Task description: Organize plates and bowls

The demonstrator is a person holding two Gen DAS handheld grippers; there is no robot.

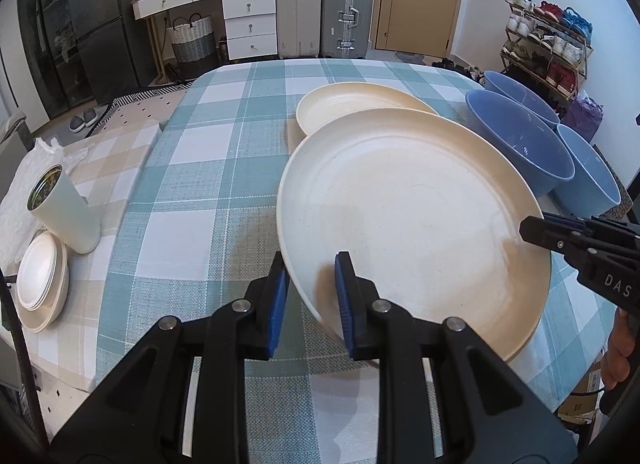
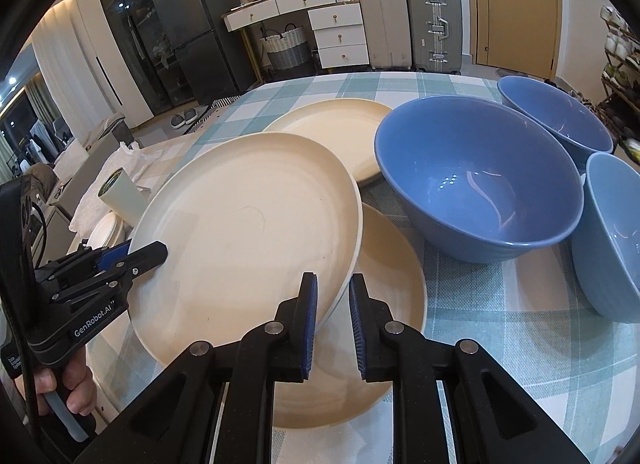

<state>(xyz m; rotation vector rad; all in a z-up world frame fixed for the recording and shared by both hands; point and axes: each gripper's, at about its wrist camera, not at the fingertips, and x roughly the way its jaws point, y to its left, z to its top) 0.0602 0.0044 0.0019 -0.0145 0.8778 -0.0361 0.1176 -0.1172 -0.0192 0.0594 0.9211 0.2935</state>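
A large cream plate (image 1: pixel 412 216) (image 2: pixel 248 232) hangs tilted above the checked tablecloth, held from both sides. My left gripper (image 1: pixel 310 264) (image 2: pixel 148 254) is shut on its near-left rim, and my right gripper (image 2: pixel 332 284) (image 1: pixel 536 230) is shut on the opposite rim. Directly below the held plate lies a second cream plate (image 2: pixel 396 276). A third cream plate (image 1: pixel 360 104) (image 2: pixel 340 124) rests farther back. Three blue bowls stand on the right: a big one (image 2: pixel 476 180) (image 1: pixel 516 144), one behind it (image 2: pixel 556 120) (image 1: pixel 520 92), and a paler one (image 2: pixel 612 240) (image 1: pixel 592 172) at the table's edge.
On the left side surface sit a stack of small white dishes (image 1: pixel 40 284), a pale tumbler (image 1: pixel 64 212) and crumpled paper (image 1: pixel 24 184). Beyond the table (image 1: pixel 224 152) stand suitcases (image 1: pixel 324 12), a drawer unit (image 1: pixel 250 24) and a shoe rack (image 1: pixel 548 48).
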